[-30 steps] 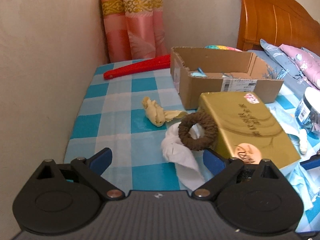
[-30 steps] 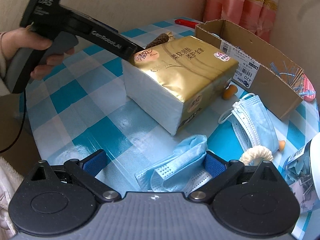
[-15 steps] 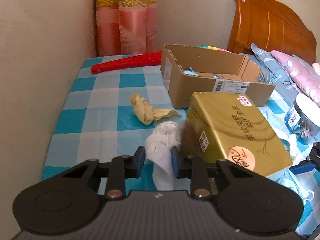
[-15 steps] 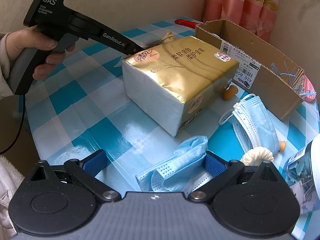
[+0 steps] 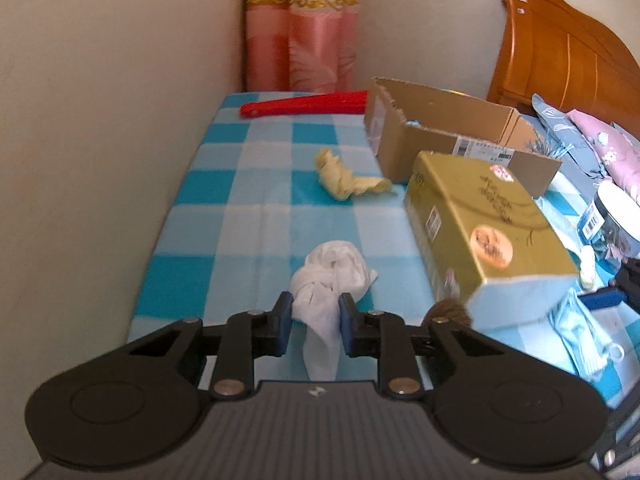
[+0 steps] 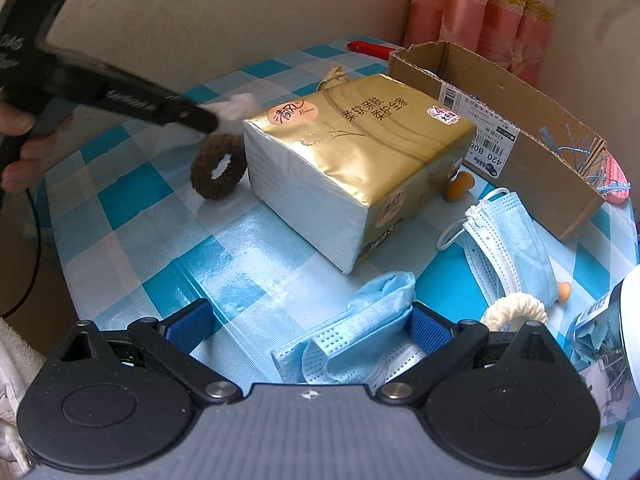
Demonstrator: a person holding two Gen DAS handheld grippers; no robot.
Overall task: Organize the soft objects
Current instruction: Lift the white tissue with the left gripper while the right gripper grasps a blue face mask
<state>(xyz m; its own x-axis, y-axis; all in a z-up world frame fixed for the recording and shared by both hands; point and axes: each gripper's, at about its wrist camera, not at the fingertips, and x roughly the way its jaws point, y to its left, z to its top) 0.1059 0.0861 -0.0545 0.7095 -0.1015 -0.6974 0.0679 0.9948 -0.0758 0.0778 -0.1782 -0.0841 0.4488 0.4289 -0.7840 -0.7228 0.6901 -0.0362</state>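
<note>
White cloth (image 5: 328,276) is pinched between my left gripper (image 5: 312,322) pads, beside the gold tissue pack (image 5: 480,224); my right gripper (image 6: 310,326) stands spread over a blue mask (image 6: 360,344).

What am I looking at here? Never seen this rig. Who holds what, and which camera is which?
No robot arm: a person holds a two-finger gripper in each hand, each with a fisheye camera looking along its fingers.

Left wrist view: the left gripper is shut on a white cloth. Ahead lie a yellow cloth, a gold tissue pack and a cardboard box on the checked tablecloth.

Right wrist view: the right gripper is open, its pads either side of a crumpled blue face mask, not pressing it. This view also shows the left gripper from outside, a brown hair scrunchie beside the pack, and a second mask.
</note>
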